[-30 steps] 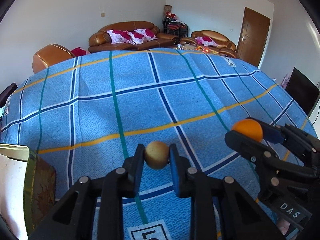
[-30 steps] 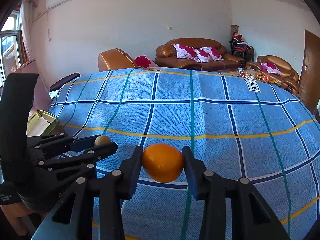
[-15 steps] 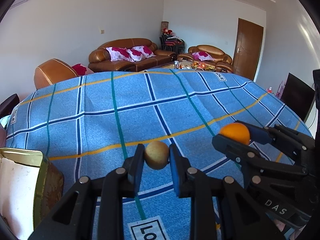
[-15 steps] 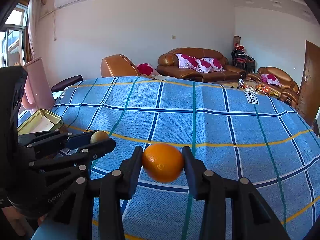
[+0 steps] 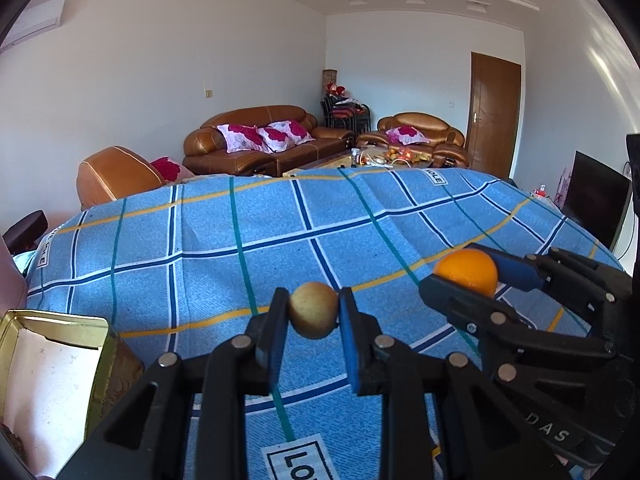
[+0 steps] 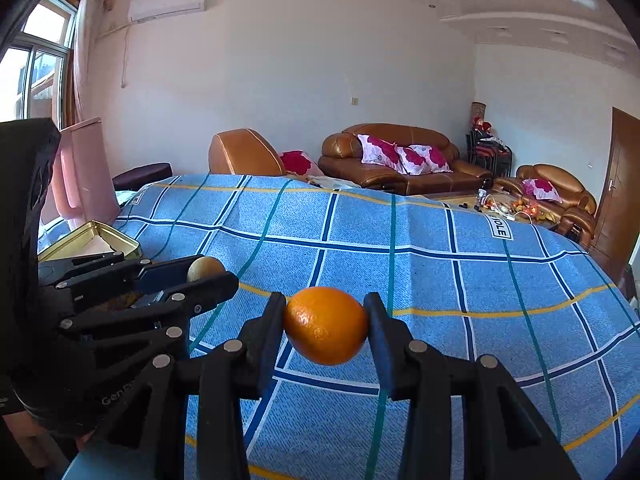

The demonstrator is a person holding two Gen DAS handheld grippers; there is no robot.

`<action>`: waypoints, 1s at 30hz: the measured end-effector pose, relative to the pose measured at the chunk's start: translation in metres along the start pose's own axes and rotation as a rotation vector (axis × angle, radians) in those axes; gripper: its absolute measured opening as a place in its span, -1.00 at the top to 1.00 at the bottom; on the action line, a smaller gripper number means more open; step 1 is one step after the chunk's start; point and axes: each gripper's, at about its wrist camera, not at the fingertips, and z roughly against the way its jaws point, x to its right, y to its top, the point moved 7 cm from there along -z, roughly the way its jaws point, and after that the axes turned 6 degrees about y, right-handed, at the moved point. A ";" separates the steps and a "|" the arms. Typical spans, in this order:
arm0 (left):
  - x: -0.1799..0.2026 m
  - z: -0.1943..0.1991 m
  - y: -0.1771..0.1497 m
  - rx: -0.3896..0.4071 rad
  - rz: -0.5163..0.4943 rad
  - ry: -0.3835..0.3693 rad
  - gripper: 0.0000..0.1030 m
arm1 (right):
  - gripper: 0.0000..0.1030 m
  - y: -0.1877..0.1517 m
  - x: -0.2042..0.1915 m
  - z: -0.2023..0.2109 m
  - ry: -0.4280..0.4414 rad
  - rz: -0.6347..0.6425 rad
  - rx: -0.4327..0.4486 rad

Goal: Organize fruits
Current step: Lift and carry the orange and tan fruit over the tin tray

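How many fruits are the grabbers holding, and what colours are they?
Round orange fruit, in the right gripper: 1
Small round yellow-brown fruit, in the left gripper: 1
Total: 2

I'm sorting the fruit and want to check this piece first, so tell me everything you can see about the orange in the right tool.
The orange is round, slightly wider than tall, with bright, glossy, finely dimpled peel and a small mark low on its front. No stem or damage shows. It is clamped on its two sides by the right tool, whose black fingers press on it. It hangs clear above the blue checked cloth, touching nothing else. From the left wrist view it sits right of the smaller yellow-brown fruit.
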 end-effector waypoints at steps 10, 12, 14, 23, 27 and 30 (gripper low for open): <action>-0.002 0.011 0.000 0.046 0.001 0.012 0.49 | 0.17 0.002 -0.001 0.008 0.001 0.013 0.045; -0.002 0.011 0.001 0.051 0.001 0.015 0.49 | 0.17 0.002 -0.002 0.008 0.003 0.015 0.047; -0.002 0.013 0.002 0.061 0.002 0.019 0.49 | 0.17 0.002 -0.002 0.009 0.001 0.017 0.051; -0.007 0.025 0.004 0.113 0.028 0.044 0.49 | 0.17 0.003 -0.003 0.017 0.008 0.023 0.098; -0.007 0.028 0.005 0.128 0.026 0.054 0.49 | 0.17 0.003 -0.005 0.021 0.011 0.026 0.116; -0.008 0.031 0.005 0.137 0.026 0.062 0.49 | 0.17 0.003 -0.007 0.024 0.013 0.030 0.136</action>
